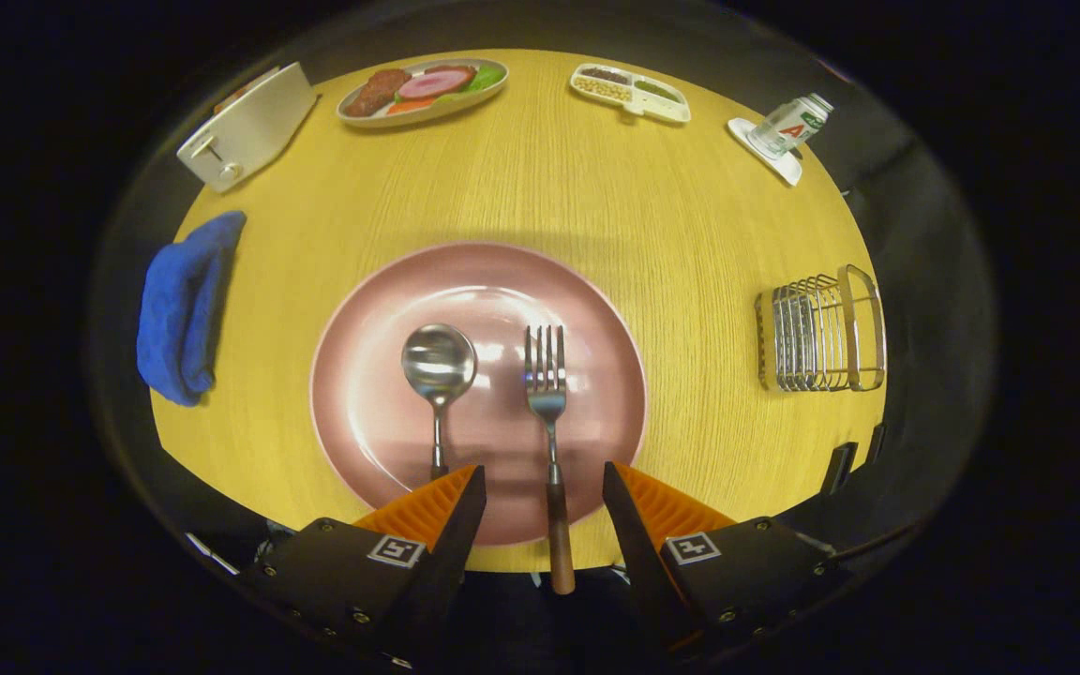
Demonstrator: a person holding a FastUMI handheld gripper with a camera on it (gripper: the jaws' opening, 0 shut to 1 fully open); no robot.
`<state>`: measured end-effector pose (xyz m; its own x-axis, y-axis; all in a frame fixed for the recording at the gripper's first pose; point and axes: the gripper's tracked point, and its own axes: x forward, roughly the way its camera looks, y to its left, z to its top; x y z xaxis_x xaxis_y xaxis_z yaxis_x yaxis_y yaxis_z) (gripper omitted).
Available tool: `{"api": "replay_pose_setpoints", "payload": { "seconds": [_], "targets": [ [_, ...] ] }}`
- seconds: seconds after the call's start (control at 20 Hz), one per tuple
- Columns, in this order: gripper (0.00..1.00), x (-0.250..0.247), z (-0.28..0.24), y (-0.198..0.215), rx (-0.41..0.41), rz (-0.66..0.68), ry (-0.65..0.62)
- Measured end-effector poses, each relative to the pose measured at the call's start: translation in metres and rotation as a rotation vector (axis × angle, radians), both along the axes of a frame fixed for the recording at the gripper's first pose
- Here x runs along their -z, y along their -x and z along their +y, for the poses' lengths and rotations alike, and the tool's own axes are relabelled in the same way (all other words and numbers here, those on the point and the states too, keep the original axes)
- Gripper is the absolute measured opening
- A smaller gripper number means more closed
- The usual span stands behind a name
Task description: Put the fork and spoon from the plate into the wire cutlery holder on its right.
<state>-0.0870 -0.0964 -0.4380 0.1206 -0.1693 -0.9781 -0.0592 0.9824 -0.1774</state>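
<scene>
While the gripper hangs over the near edge of the pink plate with its fingers spread apart and holding nothing, the fork lies lengthwise in the gap between them, tines pointing away, its wooden handle running back over the rim. The spoon lies parallel just beside it, its stem passing under one fingertip. That closeness looks like the main risk: closing on the fork could nudge the spoon or pinch both. The polished steel is thin and slick, the plate glazed and shallow, so a low grasp may skid or tip the plate; the rounder wooden handle seems the better purchase. The wire cutlery holder stands on the worktop well apart from the plate, a chrome cage of narrow bars, and tines could snag on them going in. Neither piece is in it yet.
</scene>
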Motion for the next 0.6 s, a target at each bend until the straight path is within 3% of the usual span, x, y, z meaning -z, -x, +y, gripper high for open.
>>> {"api": "replay_pose_setpoints", "payload": {
  "seconds": [0.15,0.2,0.6],
  "targets": [
    [0.78,0.0091,-0.0071,0.0057,-0.061,0.065,0.049],
    [0.73,0.0113,-0.0072,0.0066,-0.077,0.079,0.058],
    [0.65,0.0121,-0.0076,0.0,-0.149,0.097,0.109]
  ]
}}
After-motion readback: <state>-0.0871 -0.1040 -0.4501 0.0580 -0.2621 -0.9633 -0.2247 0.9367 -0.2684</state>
